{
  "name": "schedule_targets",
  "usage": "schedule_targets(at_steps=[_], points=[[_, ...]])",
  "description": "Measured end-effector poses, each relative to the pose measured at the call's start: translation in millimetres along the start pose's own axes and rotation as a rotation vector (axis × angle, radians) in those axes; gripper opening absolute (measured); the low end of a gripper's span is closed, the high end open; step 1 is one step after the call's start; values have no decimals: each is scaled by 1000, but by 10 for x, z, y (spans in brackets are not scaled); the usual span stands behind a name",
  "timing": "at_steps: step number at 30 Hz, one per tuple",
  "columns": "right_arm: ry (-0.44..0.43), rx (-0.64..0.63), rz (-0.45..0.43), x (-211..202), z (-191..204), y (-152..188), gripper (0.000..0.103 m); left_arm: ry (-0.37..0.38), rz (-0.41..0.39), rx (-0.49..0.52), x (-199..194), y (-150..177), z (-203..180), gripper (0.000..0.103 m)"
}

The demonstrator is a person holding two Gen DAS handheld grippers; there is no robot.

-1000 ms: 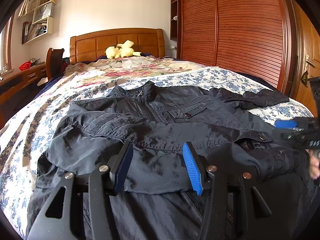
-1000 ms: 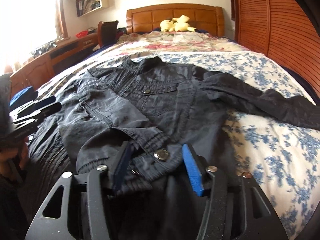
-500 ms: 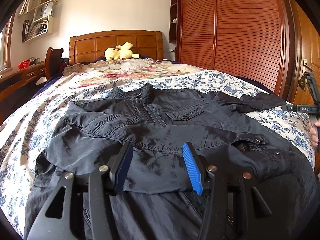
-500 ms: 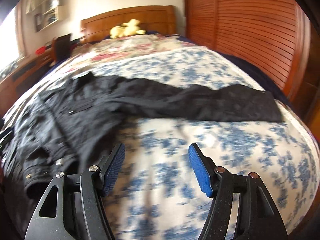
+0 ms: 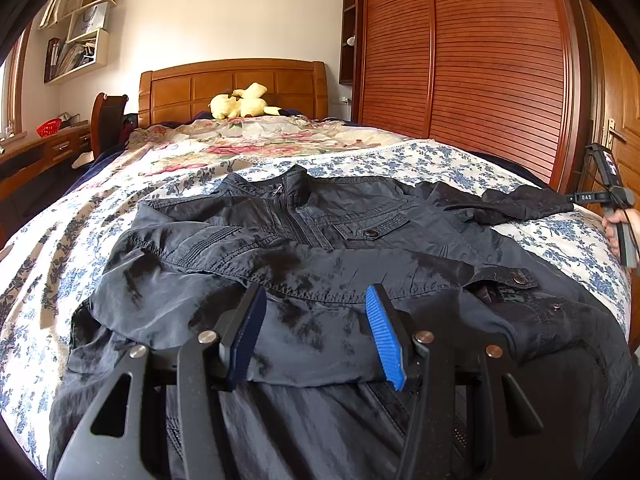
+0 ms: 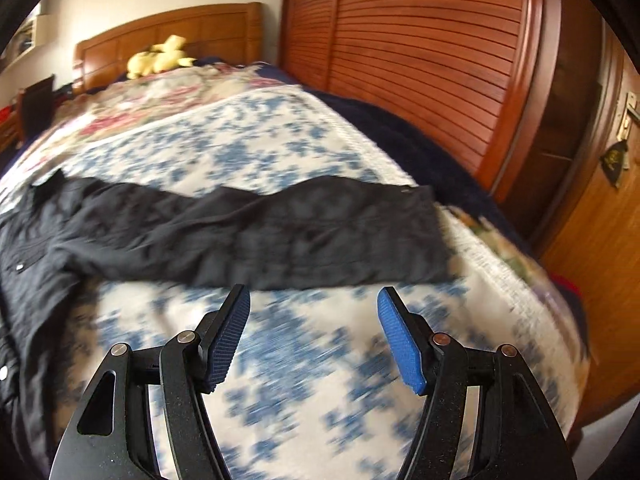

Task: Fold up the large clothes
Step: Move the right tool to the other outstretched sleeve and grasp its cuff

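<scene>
A dark jacket [image 5: 320, 240] lies face up on the floral bedspread [image 5: 60, 240], collar toward the headboard. One sleeve [image 5: 360, 276] is folded across its front. My left gripper [image 5: 316, 320] hovers open just over that folded sleeve, with nothing pinched. The other sleeve [image 6: 280, 232] stretches out flat toward the bed's right side. My right gripper [image 6: 314, 320] is open above bare bedspread just short of this sleeve, close to its cuff [image 6: 420, 232], with nothing between its fingers. In the left wrist view a hand [image 5: 616, 224] holds it at the far right, beside the sleeve's end.
A yellow plush toy [image 5: 240, 106] rests by the wooden headboard [image 5: 232, 80]. Slatted wardrobe doors [image 5: 480, 60] run close along the bed's right side. A desk [image 5: 40, 148] and chair [image 5: 106, 120] stand to the left. The bed's right edge [image 6: 560, 320] drops off near my right gripper.
My right gripper left the folded sleeve's cuff near the hem and swung right to the outstretched sleeve, its jaws a little wider. The left gripper stayed put.
</scene>
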State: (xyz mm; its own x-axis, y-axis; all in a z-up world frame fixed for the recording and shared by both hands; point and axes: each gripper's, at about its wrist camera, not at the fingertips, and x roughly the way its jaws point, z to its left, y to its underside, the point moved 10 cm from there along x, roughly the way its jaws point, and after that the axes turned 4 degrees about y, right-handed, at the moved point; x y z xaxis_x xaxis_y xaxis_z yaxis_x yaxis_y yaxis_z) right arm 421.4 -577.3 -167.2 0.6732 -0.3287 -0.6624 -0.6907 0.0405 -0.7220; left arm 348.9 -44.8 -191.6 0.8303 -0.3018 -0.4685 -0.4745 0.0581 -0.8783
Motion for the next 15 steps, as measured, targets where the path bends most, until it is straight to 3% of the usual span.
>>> schedule_targets(at_steps=[15], points=[[87,134,44,405,-720,-301,74,-1,8,0,16,34,-3,51]])
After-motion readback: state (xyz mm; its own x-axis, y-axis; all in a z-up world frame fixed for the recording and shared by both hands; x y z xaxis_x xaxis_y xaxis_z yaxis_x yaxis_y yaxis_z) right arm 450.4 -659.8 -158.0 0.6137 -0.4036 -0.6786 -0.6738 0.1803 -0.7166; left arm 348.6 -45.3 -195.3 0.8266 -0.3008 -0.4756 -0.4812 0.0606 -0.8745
